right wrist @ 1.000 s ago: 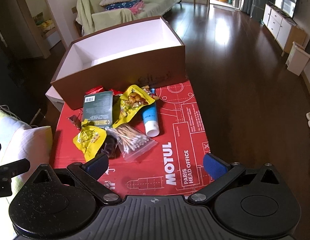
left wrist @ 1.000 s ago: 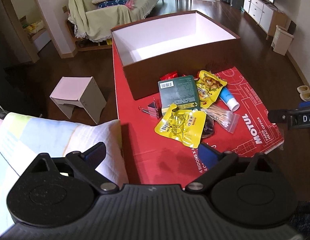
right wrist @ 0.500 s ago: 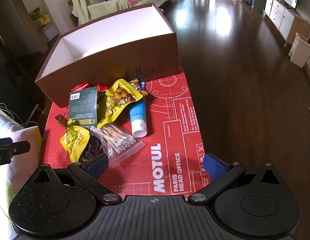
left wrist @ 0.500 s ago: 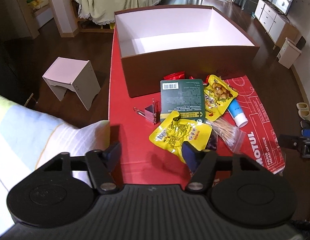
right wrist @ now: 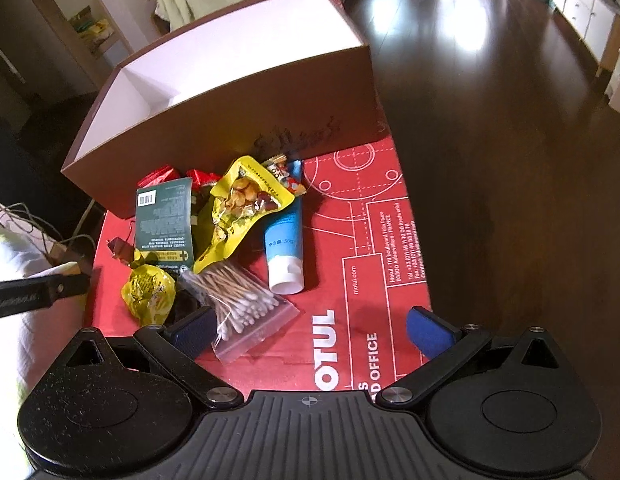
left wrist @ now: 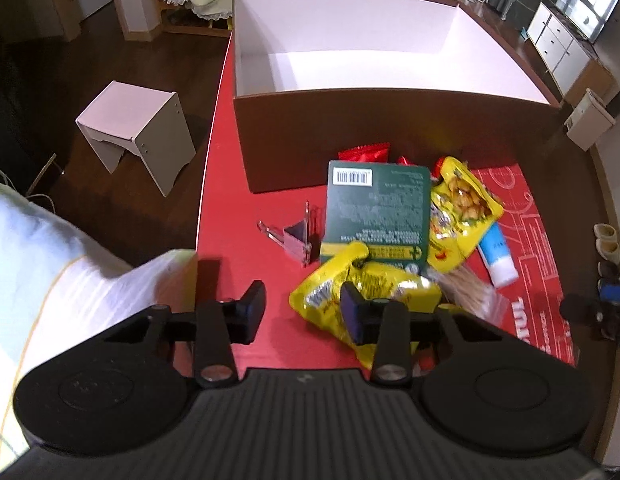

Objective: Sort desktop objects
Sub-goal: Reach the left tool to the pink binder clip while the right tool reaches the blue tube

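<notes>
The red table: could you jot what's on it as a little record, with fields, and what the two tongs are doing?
surface: red table
container: brown box, white inside, nothing visible in it
pile: green box, two yellow snack bags, blue tube, bag of cotton swabs, binder clip, red wrappers
left tongs: open, nothing held, beside the nearer yellow bag
right tongs: wide open, nothing held

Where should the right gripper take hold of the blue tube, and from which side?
Grip the blue tube across its middle body, coming from above. It lies flat, white cap toward the camera; its far end is tucked under the yellow snack bag, so the middle is freest.
</notes>
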Motion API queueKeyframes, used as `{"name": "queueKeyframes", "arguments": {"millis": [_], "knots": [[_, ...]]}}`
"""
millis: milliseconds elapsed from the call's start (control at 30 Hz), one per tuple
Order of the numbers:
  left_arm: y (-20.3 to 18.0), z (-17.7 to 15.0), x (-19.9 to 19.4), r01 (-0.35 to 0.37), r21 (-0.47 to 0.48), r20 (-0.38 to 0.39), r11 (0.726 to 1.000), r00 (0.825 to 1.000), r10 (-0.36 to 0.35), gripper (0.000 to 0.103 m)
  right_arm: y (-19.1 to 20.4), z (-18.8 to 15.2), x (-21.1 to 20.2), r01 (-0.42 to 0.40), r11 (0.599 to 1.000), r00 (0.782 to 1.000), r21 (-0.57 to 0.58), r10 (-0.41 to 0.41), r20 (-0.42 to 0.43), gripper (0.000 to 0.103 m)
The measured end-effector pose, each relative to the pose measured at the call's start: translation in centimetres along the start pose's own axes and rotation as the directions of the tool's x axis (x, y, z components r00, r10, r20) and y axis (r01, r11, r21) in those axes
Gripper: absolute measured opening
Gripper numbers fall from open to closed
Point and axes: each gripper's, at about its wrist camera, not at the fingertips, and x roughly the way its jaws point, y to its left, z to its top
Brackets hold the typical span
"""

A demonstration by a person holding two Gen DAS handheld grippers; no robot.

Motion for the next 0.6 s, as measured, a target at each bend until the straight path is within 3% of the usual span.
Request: {"name": "queueKeyframes", "arguments": {"millis": [300,600], "knots": [[0.4,1.9,3.3,0.008,-0.043,-0.015,0.999,1.0,-0.009,0.021,-0.8,1.4,2.2,0.004,1.0,1.0,0.014,-0.004,-0.031,0.103],[0.8,2.9,6.5,0.022,-0.073,-0.04,0.997,0.999,-0.025,0.016,-1.2,2.7,3.8,0.013,1.0,0.998,0.008,-0.013,-0.055,0.103]]}}
